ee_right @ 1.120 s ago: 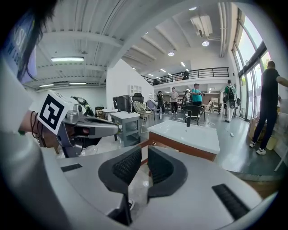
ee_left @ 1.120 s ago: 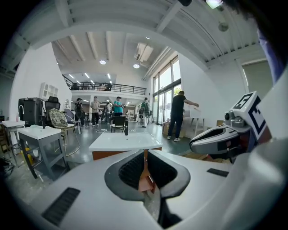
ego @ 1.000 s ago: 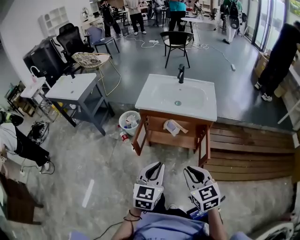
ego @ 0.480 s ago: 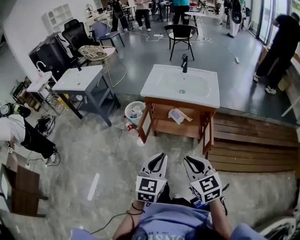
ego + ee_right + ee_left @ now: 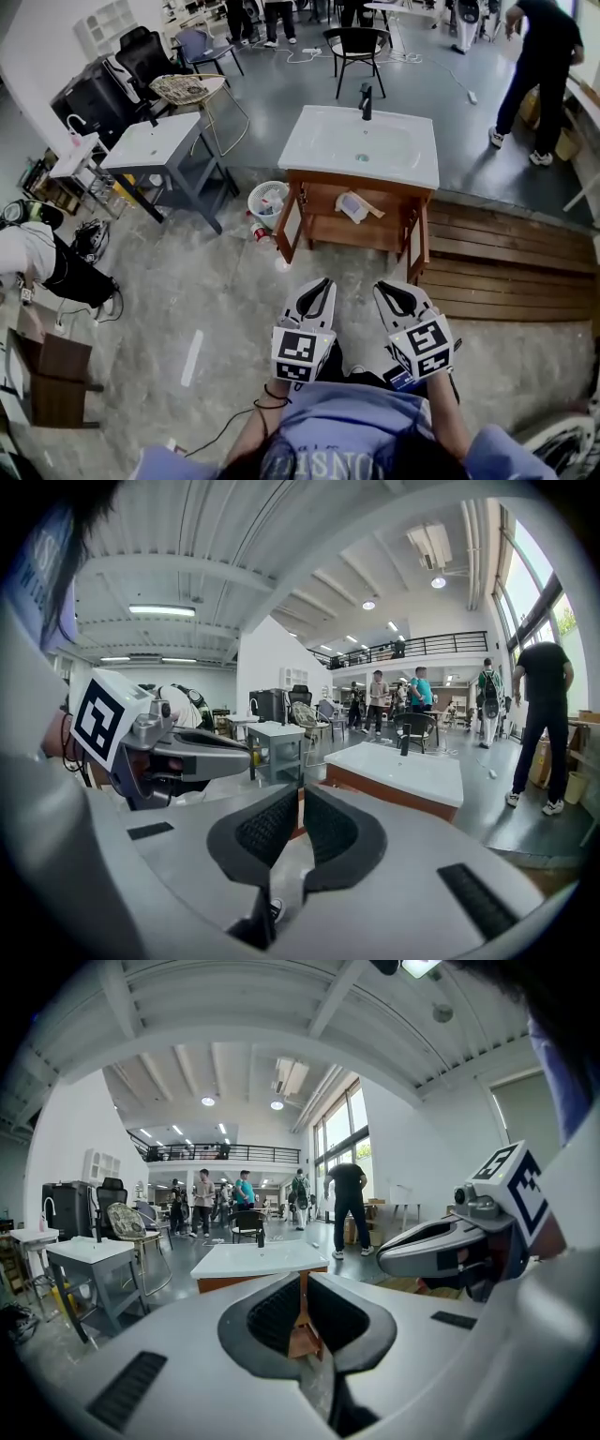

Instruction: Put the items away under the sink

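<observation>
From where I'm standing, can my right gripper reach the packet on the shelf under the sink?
Probably not. The right gripper sits close to your body, and a stretch of floor separates it from the packet on the shelf. Nothing blocks the path; step forward.

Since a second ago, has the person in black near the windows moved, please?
Yes; the person in black has stepped left, closer to the white sink.
</observation>
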Available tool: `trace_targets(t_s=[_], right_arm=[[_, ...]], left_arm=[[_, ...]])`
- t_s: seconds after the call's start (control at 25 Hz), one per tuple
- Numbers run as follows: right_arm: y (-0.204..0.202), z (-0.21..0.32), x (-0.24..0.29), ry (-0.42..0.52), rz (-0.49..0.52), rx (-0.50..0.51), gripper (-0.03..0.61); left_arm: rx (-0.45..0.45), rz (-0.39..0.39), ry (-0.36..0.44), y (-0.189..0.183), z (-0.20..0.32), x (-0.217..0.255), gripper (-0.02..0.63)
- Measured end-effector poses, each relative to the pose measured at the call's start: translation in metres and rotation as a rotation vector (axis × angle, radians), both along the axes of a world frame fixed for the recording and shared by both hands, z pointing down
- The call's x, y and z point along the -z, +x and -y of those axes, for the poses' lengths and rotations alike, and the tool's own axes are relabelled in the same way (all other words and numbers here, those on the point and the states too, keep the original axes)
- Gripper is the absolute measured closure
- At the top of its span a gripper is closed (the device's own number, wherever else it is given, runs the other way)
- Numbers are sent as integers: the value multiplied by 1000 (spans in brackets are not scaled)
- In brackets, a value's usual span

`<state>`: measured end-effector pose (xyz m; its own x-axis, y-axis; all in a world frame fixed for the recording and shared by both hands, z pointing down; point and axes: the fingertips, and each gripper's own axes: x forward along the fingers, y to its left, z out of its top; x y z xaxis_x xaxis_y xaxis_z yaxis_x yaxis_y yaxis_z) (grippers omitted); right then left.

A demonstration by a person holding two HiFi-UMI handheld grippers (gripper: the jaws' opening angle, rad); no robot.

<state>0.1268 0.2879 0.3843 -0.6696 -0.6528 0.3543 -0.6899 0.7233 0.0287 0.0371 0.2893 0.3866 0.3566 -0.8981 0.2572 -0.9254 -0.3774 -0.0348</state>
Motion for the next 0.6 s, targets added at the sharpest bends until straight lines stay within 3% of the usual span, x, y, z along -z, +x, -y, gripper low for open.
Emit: trace_targets(t_s=[0.6], right_arm=[[2, 13, -4, -15, -17, -47, 546]], left_arm=[[-42, -1, -20, -3, 11, -3, 584]])
